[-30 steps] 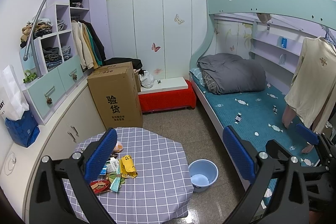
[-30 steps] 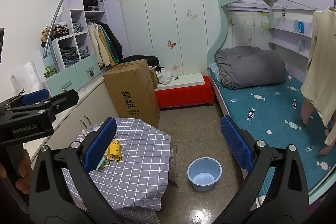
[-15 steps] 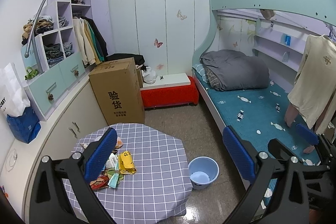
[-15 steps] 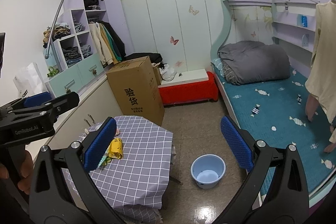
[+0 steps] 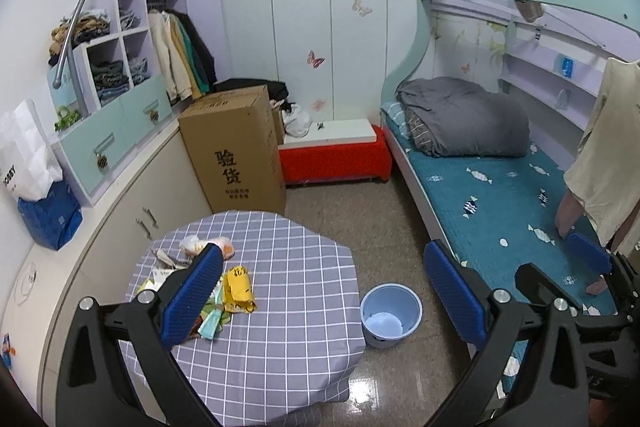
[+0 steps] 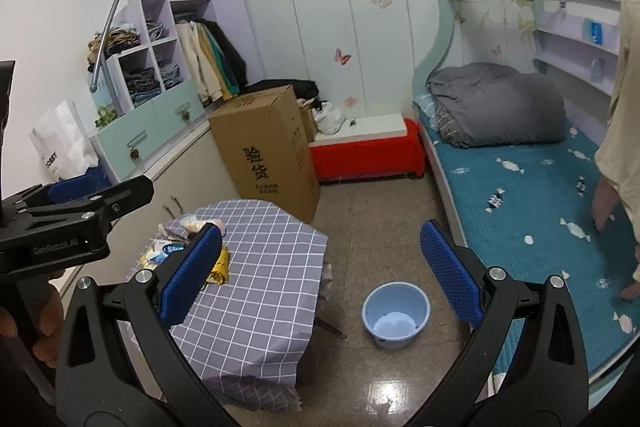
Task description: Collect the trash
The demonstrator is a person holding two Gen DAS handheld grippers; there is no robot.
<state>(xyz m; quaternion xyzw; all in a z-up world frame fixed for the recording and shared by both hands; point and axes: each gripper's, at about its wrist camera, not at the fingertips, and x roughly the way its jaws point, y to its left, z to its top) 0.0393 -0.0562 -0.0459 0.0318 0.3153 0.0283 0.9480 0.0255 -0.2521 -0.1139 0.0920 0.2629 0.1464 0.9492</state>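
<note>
**Trainee:** Report the state of both tools.

**Observer:** The left gripper [image 5: 324,291] is held above the table [image 5: 288,307], its blue pads [image 5: 194,293] spread wide with nothing between them. The right gripper [image 6: 320,275] is in the same condition: jaws wide apart, nothing held, raised over the floor between table and bed [image 6: 532,187]. In the right wrist view the left tool shows at the left edge, gripped by a hand [image 6: 38,327].

**Trainee:** Location of the trash?

**Observer:** The trash pile [image 5: 200,279] lies on the left part of the checked tablecloth. It includes a crumpled yellow wrapper [image 5: 238,289], a pale green wrapper [image 5: 211,325] just below it, and a pinkish-white bag [image 5: 200,247] at the far side. The left pad of the left tool covers part of the pile, so the remaining items cannot be identified.

**Trainee:** Receptacle?

**Observer:** A light blue bucket [image 5: 391,313] stands upright on the floor, just beside the table's right edge, between table and bed.

**Trainee:** Surroundings?

**Observer:** A tall cardboard box [image 5: 236,159] stands behind the table, against the cabinet [image 5: 132,203]. A red bench [image 5: 334,159] sits beside it at the bed's head.
</note>
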